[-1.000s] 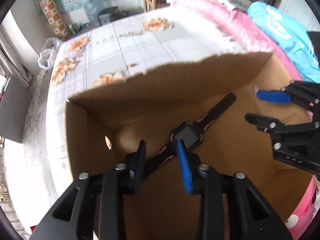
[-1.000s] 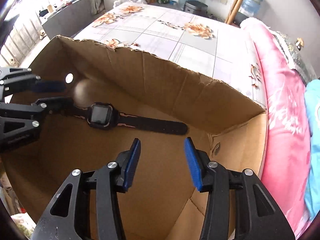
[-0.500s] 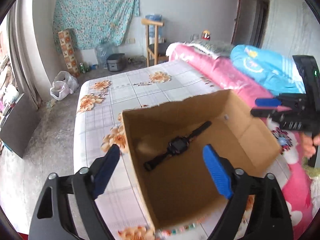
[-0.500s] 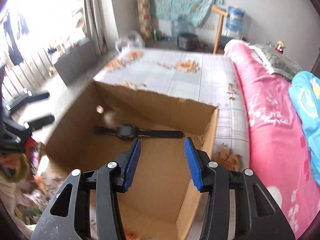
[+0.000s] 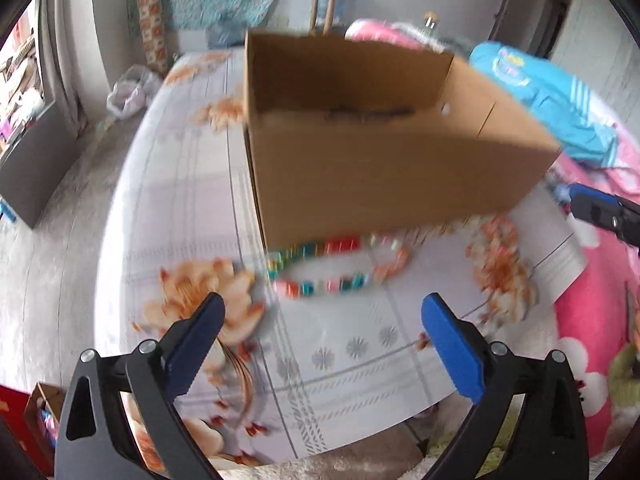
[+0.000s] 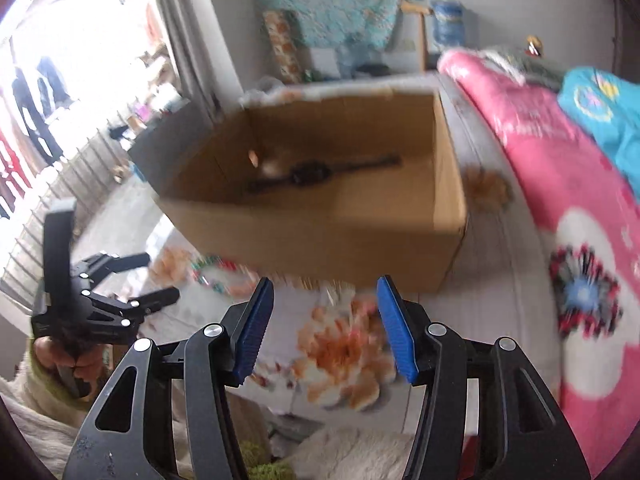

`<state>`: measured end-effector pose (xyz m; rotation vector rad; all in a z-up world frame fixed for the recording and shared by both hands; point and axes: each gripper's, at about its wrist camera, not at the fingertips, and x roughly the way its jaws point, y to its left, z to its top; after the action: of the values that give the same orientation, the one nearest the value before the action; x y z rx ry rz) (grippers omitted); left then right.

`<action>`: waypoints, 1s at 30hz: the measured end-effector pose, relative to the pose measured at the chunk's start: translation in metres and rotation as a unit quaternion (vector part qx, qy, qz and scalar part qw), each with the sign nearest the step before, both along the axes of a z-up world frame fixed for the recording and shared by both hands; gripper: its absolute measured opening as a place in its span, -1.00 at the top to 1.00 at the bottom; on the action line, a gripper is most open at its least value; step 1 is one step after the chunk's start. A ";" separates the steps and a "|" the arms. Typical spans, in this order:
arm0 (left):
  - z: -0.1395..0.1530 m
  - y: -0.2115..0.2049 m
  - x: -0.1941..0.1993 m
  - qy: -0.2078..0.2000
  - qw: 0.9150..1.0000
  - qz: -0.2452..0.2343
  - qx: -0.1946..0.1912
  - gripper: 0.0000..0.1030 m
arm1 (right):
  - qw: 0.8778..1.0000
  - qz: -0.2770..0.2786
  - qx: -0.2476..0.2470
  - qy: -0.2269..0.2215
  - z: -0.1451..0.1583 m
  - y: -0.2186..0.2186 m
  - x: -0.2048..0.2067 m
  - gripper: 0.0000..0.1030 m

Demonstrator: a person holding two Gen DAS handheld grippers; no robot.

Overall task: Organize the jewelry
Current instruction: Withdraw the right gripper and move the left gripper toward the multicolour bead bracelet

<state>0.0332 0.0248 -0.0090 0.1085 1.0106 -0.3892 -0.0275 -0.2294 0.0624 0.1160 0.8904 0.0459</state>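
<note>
A black watch point(image 6: 312, 174) lies on the floor of the open cardboard box point(image 6: 340, 240), which stands on the flowered bed sheet. In front of the box lies a bracelet of coloured beads point(image 5: 320, 268), blurred in both views. My left gripper point(image 5: 322, 312) hovers just short of the bracelet, its jaws opening wide with nothing between them. My right gripper point(image 6: 326, 300) hangs before the box's near wall, its jaws also opening and empty. The left gripper point(image 6: 162, 276) shows at the left of the right wrist view.
A pink blanket point(image 6: 560, 200) and a blue cloth point(image 5: 560, 92) lie along the right of the bed. The floor point(image 5: 60, 240) drops away to the left. A hand point(image 6: 60, 356) holds the left gripper's handle. One right gripper finger point(image 5: 592, 204) shows at the right edge.
Both grippers have drawn back out of the box toward the bed's near edge. The left one let go of the watch strap and opened wide. The watch stays in the box.
</note>
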 end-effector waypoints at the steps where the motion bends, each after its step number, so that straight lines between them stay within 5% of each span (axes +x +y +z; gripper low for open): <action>1: -0.013 -0.004 -0.001 0.010 1.000 0.006 0.015 -0.88 | 1.000 -0.014 -0.015 0.013 -0.014 0.005 -0.002 -0.01; 3: -0.029 -0.009 -0.001 0.019 0.999 0.012 0.043 -0.88 | 0.998 -0.035 -0.042 0.033 -0.034 0.013 -0.004 -0.05; 10: -0.041 -0.016 -0.010 0.003 0.998 0.020 0.058 -0.90 | 0.992 -0.070 -0.098 0.026 -0.045 0.026 -0.015 -0.85; 19: -0.039 -0.015 -0.005 0.023 0.997 0.011 0.067 -0.92 | 0.977 -0.077 -0.196 -0.014 -0.027 0.042 -0.016 -0.85; 30: -0.034 -0.003 -0.011 -0.019 0.999 0.012 0.040 -0.92 | 0.991 -0.053 -0.107 -0.060 -0.045 0.057 -0.011 -0.84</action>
<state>0.0223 0.0220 -0.0431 0.1757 0.9891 -0.3236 -0.0387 -0.1722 0.0174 -0.0407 0.7637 -0.1403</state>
